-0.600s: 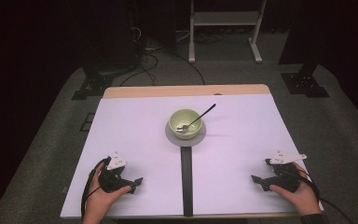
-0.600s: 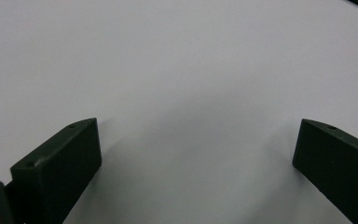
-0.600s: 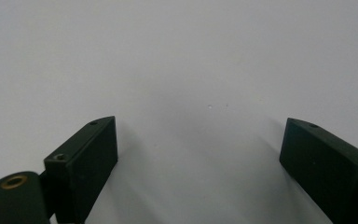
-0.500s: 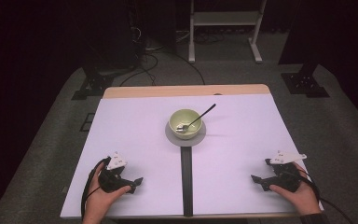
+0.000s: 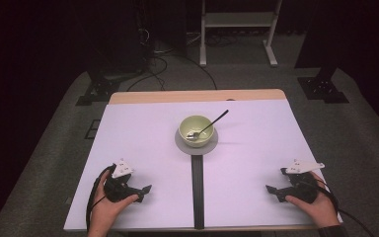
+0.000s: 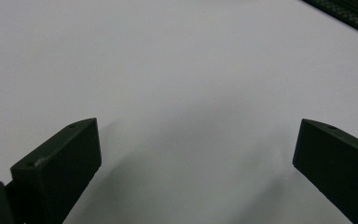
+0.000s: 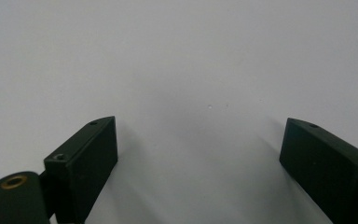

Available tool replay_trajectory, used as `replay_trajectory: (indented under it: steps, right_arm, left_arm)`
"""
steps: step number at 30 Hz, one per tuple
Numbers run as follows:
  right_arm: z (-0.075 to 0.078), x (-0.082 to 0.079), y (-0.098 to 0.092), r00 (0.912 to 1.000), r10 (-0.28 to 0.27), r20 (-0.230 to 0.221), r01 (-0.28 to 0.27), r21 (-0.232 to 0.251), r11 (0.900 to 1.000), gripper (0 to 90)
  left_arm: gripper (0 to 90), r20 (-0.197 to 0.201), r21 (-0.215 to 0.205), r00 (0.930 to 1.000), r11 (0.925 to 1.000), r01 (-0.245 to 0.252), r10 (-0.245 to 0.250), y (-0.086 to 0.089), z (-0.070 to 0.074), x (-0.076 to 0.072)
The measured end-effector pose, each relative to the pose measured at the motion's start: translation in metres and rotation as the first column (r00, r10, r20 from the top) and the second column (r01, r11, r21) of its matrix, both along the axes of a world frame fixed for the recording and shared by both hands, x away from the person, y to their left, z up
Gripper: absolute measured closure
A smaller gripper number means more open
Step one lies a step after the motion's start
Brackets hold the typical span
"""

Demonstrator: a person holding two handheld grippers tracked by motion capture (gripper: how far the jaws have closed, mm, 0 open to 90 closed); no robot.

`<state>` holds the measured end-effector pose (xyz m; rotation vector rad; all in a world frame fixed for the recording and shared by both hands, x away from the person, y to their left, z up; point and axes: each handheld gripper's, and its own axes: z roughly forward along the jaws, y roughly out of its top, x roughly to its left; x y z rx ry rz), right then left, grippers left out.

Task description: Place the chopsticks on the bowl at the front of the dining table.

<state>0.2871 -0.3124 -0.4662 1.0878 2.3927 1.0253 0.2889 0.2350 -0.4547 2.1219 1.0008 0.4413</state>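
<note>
A pale green bowl (image 5: 196,129) stands on a grey round mat (image 5: 196,144) at the middle of the white table (image 5: 143,138), with a spoon (image 5: 212,124) leaning in it, handle toward the back right. My left gripper (image 5: 142,192) rests near the front left edge in a hand, jaws wide apart over bare table. In the left gripper view the left gripper (image 6: 196,163) has nothing between its jaws. My right gripper (image 5: 274,191) lies near the front right, also held by a hand. Seen close in the right gripper view, the right gripper (image 7: 198,158) is open and empty.
A black strip (image 5: 197,185) runs from the mat to the front edge. The black strip (image 6: 349,16) crosses the top right corner of the left gripper view. Behind the table are cables, a white rack's legs (image 5: 237,29) and black stands on grey carpet.
</note>
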Motion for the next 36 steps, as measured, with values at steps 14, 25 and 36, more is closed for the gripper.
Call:
replay_trajectory:
  steps: [14, 25, 36]
  right_arm:
    - [0.000, 0.000, 0.000, 1.0000, 0.000, 0.002, 0.000, -0.001, 1.000, 9.9]
    - [0.000, 0.000, 0.000, 1.0000, 0.000, -0.001, 0.000, 0.001, 1.000, 9.9]
    - [0.000, 0.000, 0.000, 1.0000, 0.001, -0.001, -0.001, 0.001, 1.000, 9.9]
  left_arm:
    - [0.0, 0.008, -0.001, 0.9998, 0.9998, 0.020, -0.020, -0.014, 0.008, 0.005]
    - [0.0, 0.012, 0.008, 0.9986, 0.9986, 0.052, -0.052, -0.034, 0.014, 0.009]
    - [0.0, 0.011, 0.009, 0.9964, 0.9964, 0.084, -0.084, -0.053, 0.018, 0.014]
